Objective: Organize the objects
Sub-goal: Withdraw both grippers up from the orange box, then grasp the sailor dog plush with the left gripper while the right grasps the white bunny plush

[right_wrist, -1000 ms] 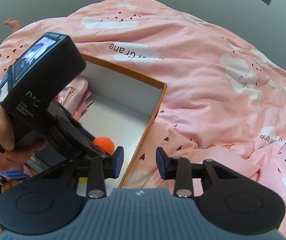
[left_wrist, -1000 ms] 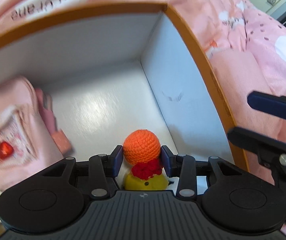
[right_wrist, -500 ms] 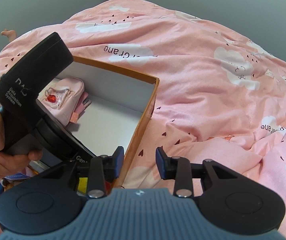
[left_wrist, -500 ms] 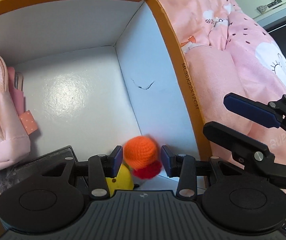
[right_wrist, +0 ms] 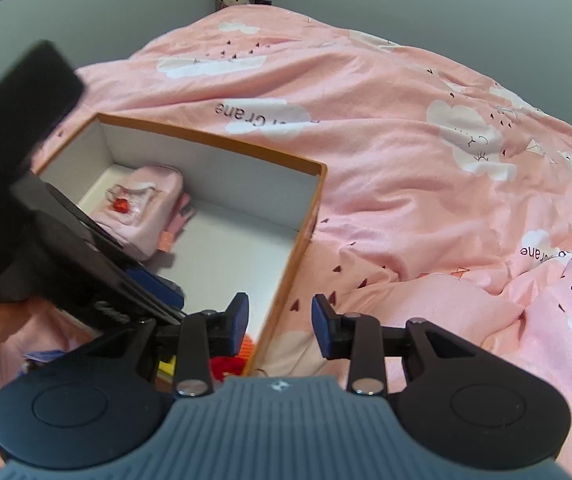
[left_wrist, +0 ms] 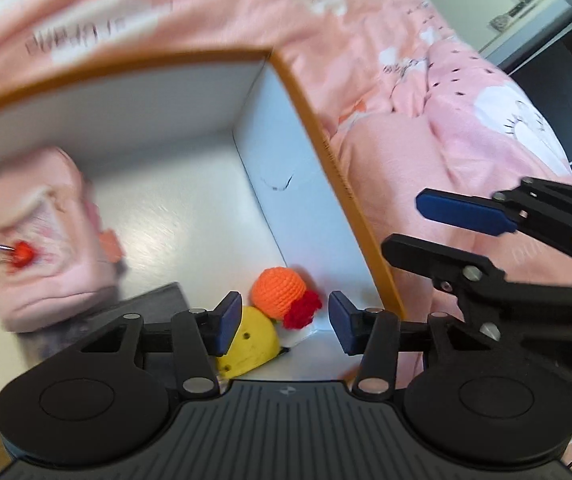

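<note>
Both your grippers stand open and hold nothing: the left gripper (left_wrist: 284,322) hangs over the toy (left_wrist: 274,312), which lies in the box's (right_wrist: 305,216) near corner. Your right gripper (right_wrist: 280,326) straddles the box's wall. Farther in lies a pink bag (right_wrist: 146,204).

Bright, even daylight on both my views. My left view smears badly: the pink pouch (left_wrist: 42,236) and the bedspread (left_wrist: 134,12) lettering streak with motion blur. A soft sheen lies on the white box (left_wrist: 190,216) floor. Fisheye bends every edge; corners go black.
</note>
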A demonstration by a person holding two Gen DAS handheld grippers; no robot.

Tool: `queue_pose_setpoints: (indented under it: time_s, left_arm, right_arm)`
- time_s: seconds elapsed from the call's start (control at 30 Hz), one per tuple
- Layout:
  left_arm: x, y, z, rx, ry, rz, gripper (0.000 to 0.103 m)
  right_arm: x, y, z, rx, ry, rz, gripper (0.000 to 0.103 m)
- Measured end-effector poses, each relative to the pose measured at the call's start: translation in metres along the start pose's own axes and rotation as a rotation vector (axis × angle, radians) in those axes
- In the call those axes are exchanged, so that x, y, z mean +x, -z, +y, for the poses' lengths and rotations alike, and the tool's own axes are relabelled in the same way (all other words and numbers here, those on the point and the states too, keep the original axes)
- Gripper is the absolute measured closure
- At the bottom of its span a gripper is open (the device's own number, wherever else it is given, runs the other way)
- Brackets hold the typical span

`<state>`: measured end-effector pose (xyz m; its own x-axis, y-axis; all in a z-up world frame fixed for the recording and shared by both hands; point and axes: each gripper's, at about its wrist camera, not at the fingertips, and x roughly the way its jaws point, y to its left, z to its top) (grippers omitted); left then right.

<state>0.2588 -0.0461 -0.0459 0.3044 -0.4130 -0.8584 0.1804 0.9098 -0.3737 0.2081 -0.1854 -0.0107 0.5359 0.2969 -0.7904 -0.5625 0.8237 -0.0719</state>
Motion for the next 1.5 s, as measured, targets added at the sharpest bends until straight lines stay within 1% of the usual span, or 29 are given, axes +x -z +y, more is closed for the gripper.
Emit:
queue_pose_setpoints:
  time_s: [0.07, 0.17, 0.3, 0.33, 0.37, 0.4, 0.43, 0.47, 0.53, 0.6, 0.67, 0.73, 0.77, 0.8, 0.93, 1.0, 1.03, 1.1, 1.17, 1.23, 1.33, 1.4, 1.5]
  left_arm:
    - [-0.018, 0.013, -0.004, 0.044, -0.017, -0.047, 0.047]
    - [-0.041, 0.033, -0.009, 0.091, -0.055, -0.094, 0.047]
    - [-0.056, 0.062, -0.021, 0.142, -0.123, -0.143, 0.047]
    - [-0.059, 0.072, -0.023, 0.155, -0.145, -0.150, 0.047]
    - [-0.062, 0.082, -0.025, 0.174, -0.169, -0.155, 0.047]
    - [-0.062, 0.091, -0.029, 0.199, -0.193, -0.159, 0.047]
    - [-0.063, 0.100, -0.032, 0.226, -0.218, -0.161, 0.047]
    - [-0.062, 0.108, -0.036, 0.250, -0.241, -0.160, 0.047]
    - [-0.061, 0.122, -0.038, 0.282, -0.262, -0.155, 0.047]
    - [-0.057, 0.130, -0.035, 0.288, -0.282, -0.140, 0.047]
    - [-0.052, 0.137, -0.031, 0.295, -0.329, -0.133, 0.047]
    - [-0.049, 0.143, -0.027, 0.311, -0.363, -0.130, 0.047]
    - [-0.046, 0.145, -0.025, 0.320, -0.369, -0.127, 0.047]
    - [-0.045, 0.146, -0.023, 0.327, -0.365, -0.119, 0.047]
    - [-0.033, 0.150, -0.014, 0.335, -0.355, -0.082, 0.046]
    - [-0.030, 0.152, -0.010, 0.326, -0.348, -0.069, 0.041]
    - [-0.030, 0.152, -0.009, 0.323, -0.339, -0.067, 0.039]
    - [-0.031, 0.154, -0.007, 0.318, -0.316, -0.062, 0.039]
    - [-0.031, 0.153, -0.003, 0.302, -0.287, -0.054, 0.039]
    - [-0.030, 0.152, 0.002, 0.276, -0.252, -0.044, 0.039]
    - [-0.027, 0.151, 0.009, 0.234, -0.181, -0.023, 0.039]
    - [-0.022, 0.152, 0.012, 0.217, -0.145, -0.006, 0.039]
    - [-0.016, 0.153, 0.011, 0.226, -0.142, 0.005, 0.037]
  right_arm:
    - [-0.010, 0.003, 0.006, 0.001, -0.004, -0.017, 0.066]
    - [-0.027, 0.009, 0.019, -0.019, -0.003, -0.044, 0.066]
    - [-0.047, 0.020, 0.038, -0.042, -0.013, -0.070, 0.066]
    - [-0.052, 0.024, 0.043, -0.048, -0.019, -0.075, 0.067]
    - [-0.056, 0.028, 0.050, -0.058, -0.025, -0.078, 0.069]
    - [-0.059, 0.033, 0.057, -0.068, -0.031, -0.079, 0.075]
    - [-0.061, 0.038, 0.063, -0.077, -0.034, -0.077, 0.076]
    - [-0.062, 0.042, 0.068, -0.085, -0.038, -0.075, 0.076]
    - [-0.062, 0.051, 0.079, -0.097, -0.049, -0.064, 0.076]
    - [-0.058, 0.059, 0.088, -0.100, -0.074, -0.037, 0.076]
    - [-0.049, 0.066, 0.097, -0.113, -0.089, -0.006, 0.077]
    - [-0.039, 0.074, 0.109, -0.171, -0.081, 0.021, 0.076]
    - [-0.033, 0.078, 0.115, -0.200, -0.065, 0.029, 0.076]
    - [-0.028, 0.082, 0.119, -0.222, -0.054, 0.040, 0.076]
    - [-0.008, 0.090, 0.135, -0.307, -0.056, 0.086, 0.076]
    - [0.000, 0.093, 0.138, -0.340, -0.046, 0.103, 0.073]
    - [0.005, 0.095, 0.139, -0.357, -0.027, 0.114, 0.067]
    - [0.012, 0.099, 0.140, -0.393, 0.028, 0.131, 0.060]
    - [0.017, 0.103, 0.138, -0.419, 0.078, 0.150, 0.060]
    - [0.020, 0.108, 0.135, -0.440, 0.108, 0.173, 0.059]
    - [0.022, 0.116, 0.126, -0.440, 0.138, 0.204, 0.057]
    - [0.020, 0.118, 0.116, -0.395, 0.127, 0.211, 0.057]
    - [0.017, 0.119, 0.101, -0.313, 0.114, 0.213, 0.057]
